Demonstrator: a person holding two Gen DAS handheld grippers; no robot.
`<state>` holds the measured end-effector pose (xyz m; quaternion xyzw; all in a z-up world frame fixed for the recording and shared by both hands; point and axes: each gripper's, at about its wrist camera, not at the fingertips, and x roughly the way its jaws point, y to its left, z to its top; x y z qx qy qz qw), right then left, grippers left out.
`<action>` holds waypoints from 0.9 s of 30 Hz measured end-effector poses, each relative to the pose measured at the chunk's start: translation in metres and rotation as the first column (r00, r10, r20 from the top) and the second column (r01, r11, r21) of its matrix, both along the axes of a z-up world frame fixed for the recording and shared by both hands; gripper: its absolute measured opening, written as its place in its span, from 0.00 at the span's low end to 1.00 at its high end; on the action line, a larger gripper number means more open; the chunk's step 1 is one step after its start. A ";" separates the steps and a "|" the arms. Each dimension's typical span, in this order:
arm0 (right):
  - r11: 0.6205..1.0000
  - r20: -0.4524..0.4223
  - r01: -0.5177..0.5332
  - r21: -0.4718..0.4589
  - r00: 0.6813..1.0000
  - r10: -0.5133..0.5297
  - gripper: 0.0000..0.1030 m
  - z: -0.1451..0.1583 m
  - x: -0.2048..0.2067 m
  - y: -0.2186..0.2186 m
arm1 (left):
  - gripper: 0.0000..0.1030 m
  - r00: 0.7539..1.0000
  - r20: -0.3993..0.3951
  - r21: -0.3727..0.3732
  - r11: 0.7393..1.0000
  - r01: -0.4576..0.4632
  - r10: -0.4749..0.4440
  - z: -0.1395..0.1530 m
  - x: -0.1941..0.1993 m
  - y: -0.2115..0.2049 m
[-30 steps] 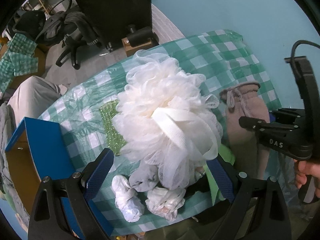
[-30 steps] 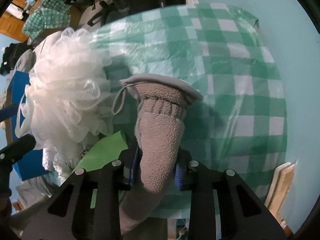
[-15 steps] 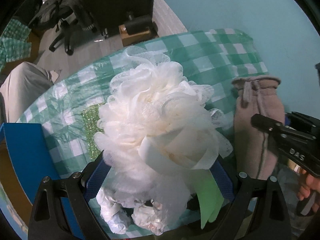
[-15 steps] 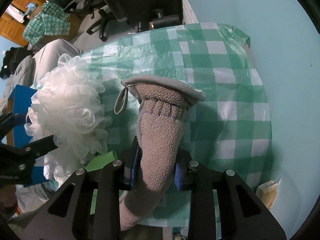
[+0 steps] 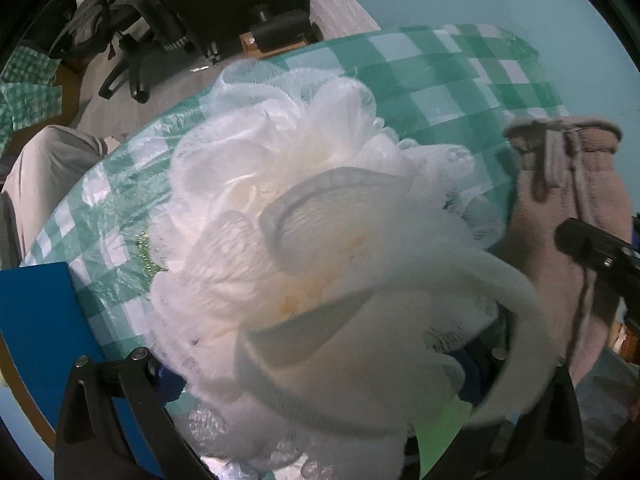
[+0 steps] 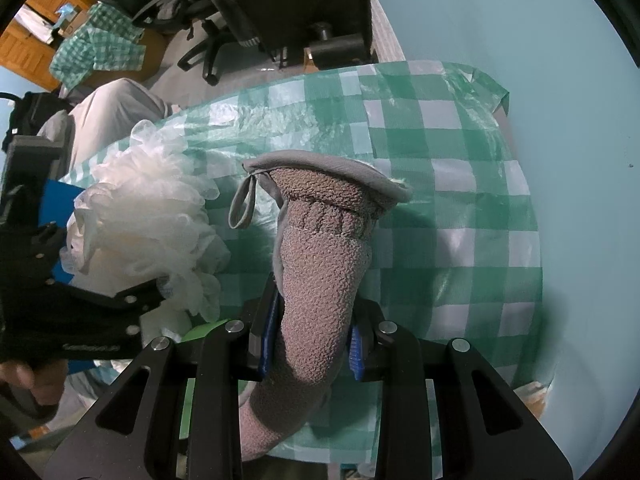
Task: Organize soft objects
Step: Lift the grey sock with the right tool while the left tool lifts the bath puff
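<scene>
The left wrist camera looks almost straight down along its jaws, so close to the white bath sponge (image 5: 304,248) that the sponge fills most of the view. The right wrist camera tilts steeply down from a little farther back, beside that sponge (image 6: 148,232), with the grey glove (image 6: 320,264) rising up its middle. Both views share the sponge, the glove (image 5: 568,216), the checked counter (image 6: 460,184) and the office chair (image 6: 208,52) beyond it.

Left gripper (image 5: 320,368) fingertips hidden behind white mesh pouf (image 5: 288,216), grey mitt (image 6: 316,280) cut off below.
</scene>
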<state>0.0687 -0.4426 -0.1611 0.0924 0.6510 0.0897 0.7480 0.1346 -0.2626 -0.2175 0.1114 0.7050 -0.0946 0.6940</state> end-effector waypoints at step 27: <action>0.999 0.056 -0.030 -0.026 0.998 0.032 0.27 0.020 -0.006 0.008 | 0.55 0.974 0.225 -0.064 0.997 0.034 -0.019 0.061 -0.050 0.000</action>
